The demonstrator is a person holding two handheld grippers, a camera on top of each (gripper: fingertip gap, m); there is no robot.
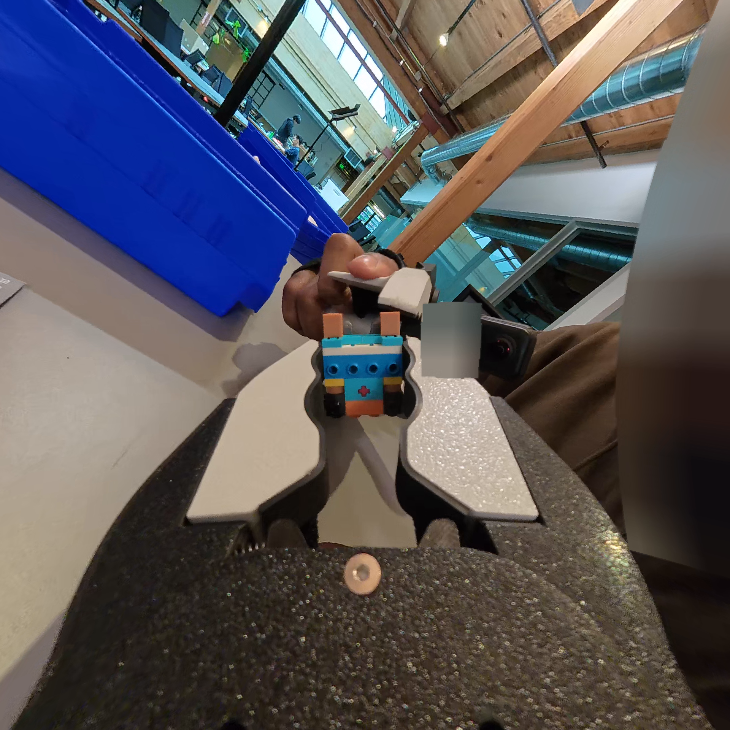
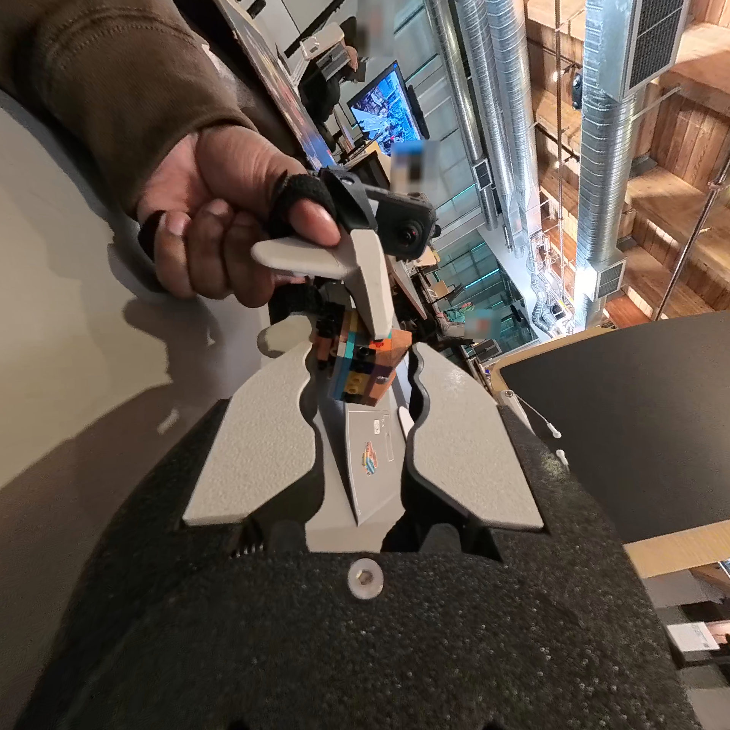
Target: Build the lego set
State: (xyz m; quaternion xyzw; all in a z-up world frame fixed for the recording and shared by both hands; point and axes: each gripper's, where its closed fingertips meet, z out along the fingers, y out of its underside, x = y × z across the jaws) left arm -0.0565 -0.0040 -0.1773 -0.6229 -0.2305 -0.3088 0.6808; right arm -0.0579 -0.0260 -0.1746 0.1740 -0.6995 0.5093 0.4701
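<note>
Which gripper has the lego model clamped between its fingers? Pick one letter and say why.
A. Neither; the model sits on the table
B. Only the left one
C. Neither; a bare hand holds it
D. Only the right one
B. In the left wrist view the lego model is pinched between the left gripper fingers, while in the right wrist view the right gripper stands open around it, apart.

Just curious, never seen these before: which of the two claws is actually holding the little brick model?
The left gripper: its fingers press both sides of the lego model. The right gripper stands open around it, with gaps showing.
</note>
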